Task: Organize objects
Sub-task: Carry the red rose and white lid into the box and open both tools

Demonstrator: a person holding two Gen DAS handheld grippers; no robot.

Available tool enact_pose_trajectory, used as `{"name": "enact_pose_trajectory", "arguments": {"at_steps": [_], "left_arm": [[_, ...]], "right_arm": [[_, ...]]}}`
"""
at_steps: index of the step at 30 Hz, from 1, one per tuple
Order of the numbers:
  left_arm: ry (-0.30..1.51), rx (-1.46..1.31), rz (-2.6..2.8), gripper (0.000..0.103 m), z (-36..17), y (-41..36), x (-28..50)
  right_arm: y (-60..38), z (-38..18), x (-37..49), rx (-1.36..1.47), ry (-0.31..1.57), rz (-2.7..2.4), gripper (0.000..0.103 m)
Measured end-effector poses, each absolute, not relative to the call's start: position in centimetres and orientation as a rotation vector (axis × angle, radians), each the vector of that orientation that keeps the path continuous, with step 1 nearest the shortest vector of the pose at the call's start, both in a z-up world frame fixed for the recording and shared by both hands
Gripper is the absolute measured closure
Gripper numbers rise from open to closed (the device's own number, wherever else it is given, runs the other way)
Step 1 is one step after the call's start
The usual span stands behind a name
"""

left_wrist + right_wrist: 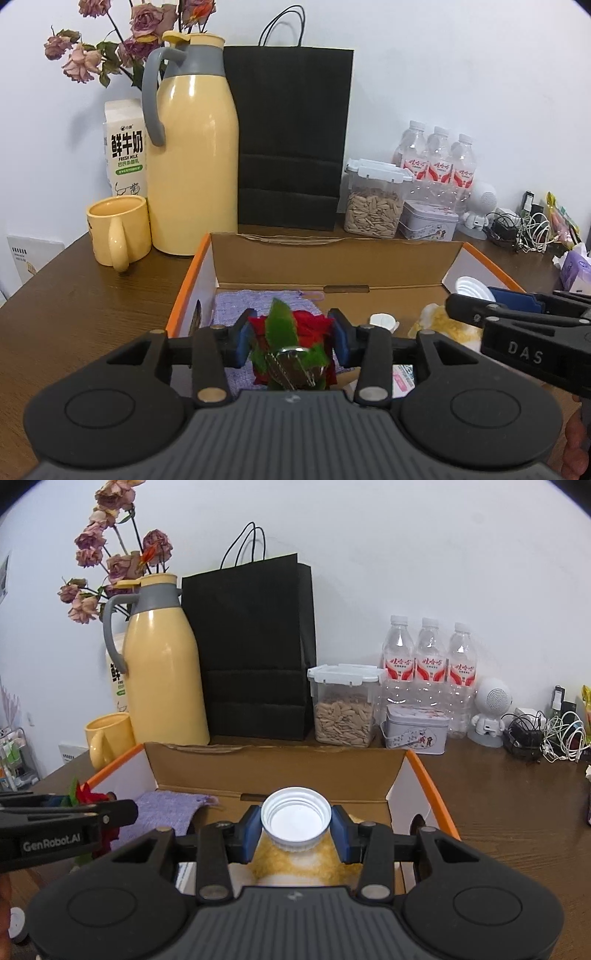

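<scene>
now the left gripper clamps a red rose over the cardboard box. right gripper pinches a white cap above that box.

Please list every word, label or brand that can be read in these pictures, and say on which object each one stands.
"鲜牛奶" and "FRESH MILK": on the white milk carton; its smaller green line is too small to read.
"DAS": on the black right gripper, side of its body.
"GenRobot.AI": on the black left gripper, side of its body.
Red labels of the three clear plastic water bottles: too blurred to read.
</scene>
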State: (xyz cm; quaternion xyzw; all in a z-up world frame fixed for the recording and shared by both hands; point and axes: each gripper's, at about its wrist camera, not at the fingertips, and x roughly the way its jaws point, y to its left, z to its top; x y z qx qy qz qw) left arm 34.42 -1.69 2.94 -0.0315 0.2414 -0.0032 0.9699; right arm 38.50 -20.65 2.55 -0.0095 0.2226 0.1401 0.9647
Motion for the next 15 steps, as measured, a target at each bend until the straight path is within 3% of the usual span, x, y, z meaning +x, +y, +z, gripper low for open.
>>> {"name": "enact_pose_trajectory", "arguments": {"at_steps": [3,4,5,9,10,12,15], "left_arm": [[0.459,-0.053,-0.008,0.045,3.2,-1.9,34.0],[0.445,-0.048,-0.001,0.035,3.4,-1.9,33.7],[0.430,-0.044,0.012,0.026,3.5,-1.9,33.5],[0.389,-0.052,0.041,0.012,4.3,-1.5,32.8],[0.381,-0.057,0.046,0.003,4.4,-1.4,32.6],[0.363,-0.066,0.050,0.000,4.6,-1.3,32.3],[0.350,-0.070,0.049,0.000,4.8,-1.2,31.9]], "right_arm": [[-20.4,2.5,38.3,-0.031,0.449,0.289,0.063],[-20.3,2.5,38.3,-0.033,0.451,0.289,0.062],[-20.4,2.5,38.2,-0.032,0.451,0.289,0.058],[-20.9,2.7,37.7,-0.020,0.437,0.272,0.036],[-21.0,2.8,37.6,-0.015,0.432,0.272,0.034],[-21.2,2.9,37.3,-0.011,0.422,0.270,0.018],[-21.2,3.2,36.8,-0.013,0.404,0.276,0.009]]}}
